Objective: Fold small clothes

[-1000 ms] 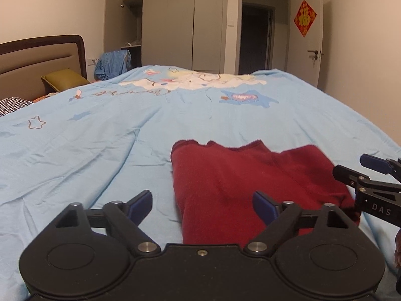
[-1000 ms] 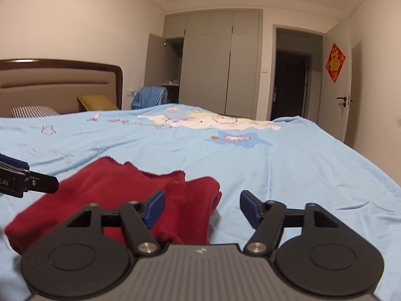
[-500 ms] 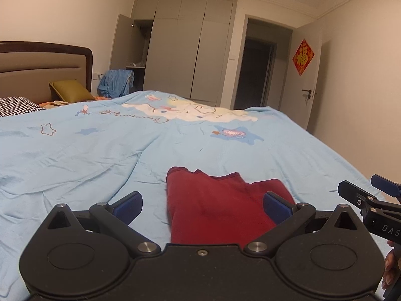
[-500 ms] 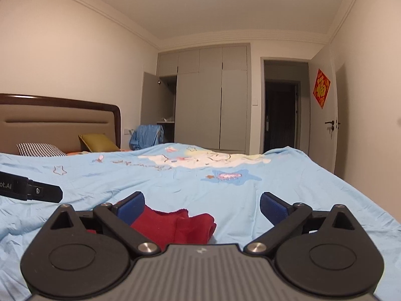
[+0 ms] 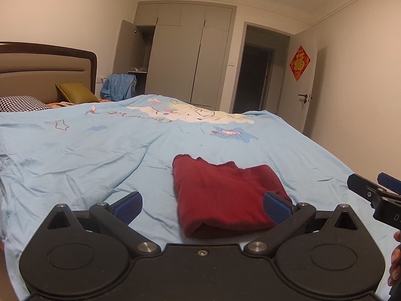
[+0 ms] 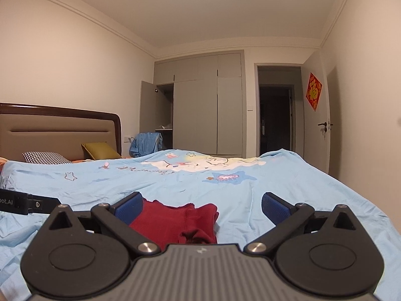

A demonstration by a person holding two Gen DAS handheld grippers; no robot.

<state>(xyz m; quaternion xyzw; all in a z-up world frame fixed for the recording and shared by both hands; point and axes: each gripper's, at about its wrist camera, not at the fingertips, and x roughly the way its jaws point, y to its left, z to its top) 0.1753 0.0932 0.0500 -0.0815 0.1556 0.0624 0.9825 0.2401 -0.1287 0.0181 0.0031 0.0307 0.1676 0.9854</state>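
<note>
A dark red garment (image 5: pixel 225 193) lies folded into a compact rectangle on the light blue bedspread (image 5: pixel 87 155). My left gripper (image 5: pixel 201 204) is open, held back from the garment's near edge with nothing between its blue pads. In the right wrist view the same red garment (image 6: pixel 175 219) sits low and to the left, and my right gripper (image 6: pixel 200 204) is open and empty above the bedspread (image 6: pixel 250 188). The right gripper's fingers (image 5: pixel 371 190) show at the left wrist view's right edge. The left gripper's finger (image 6: pixel 30 203) shows at the right wrist view's left edge.
A brown headboard (image 5: pixel 47 65) with a checked pillow (image 5: pixel 20 102) and an olive cushion (image 5: pixel 75 91) stands at the far left. Grey wardrobes (image 5: pixel 185 57), a blue garment on a chair (image 5: pixel 120 85) and an open door (image 5: pixel 298 85) lie beyond the bed.
Both grippers have drawn back and risen from the red garment, so it looks smaller and lower in both views. Their jaws have spread wider.
</note>
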